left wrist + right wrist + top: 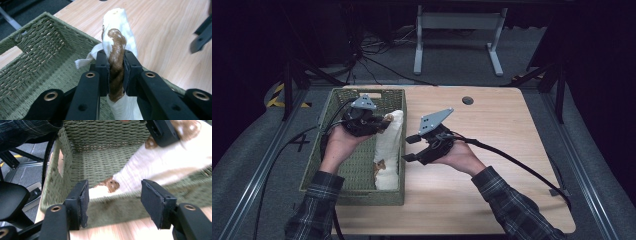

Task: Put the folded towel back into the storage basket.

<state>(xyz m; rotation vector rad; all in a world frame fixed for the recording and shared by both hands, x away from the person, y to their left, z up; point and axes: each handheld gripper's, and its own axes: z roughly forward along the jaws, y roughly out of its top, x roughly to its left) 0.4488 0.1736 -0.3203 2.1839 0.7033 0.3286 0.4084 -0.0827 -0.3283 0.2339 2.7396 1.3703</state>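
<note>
The left gripper (382,121) is pinched tight on the white cloth (390,147), its 2 black jaws clamped on a brown-stained fold near the cloth's far end, as the left gripper view shows with the fabric (117,50) squeezed between the pads and rising above them. The cloth lies draped along the right-hand wall of the green woven basket (362,190), which sits on the left part of the wooden table (492,165). Its long axis runs from the held far end toward the person, so the near end, with a second brown patch (379,166), rests low against the basket's near right corner. The right gripper (411,148) hovers over bare table just to the right of the basket, jaws spread with nothing between them, pointing left at the cloth's middle. In the right gripper view the basket rim (117,205) and the cloth's lower stained end (110,184) sit in the gap between the open pads, beyond them and not touching. The cloth therefore lies to the left of the right gripper, just across the basket wall, and that gripper is plainly the nearer of the 2 to the free near end. A grasp there would likely need the jaws to cross the rim and close across the cloth's width, square to its long axis.
</note>
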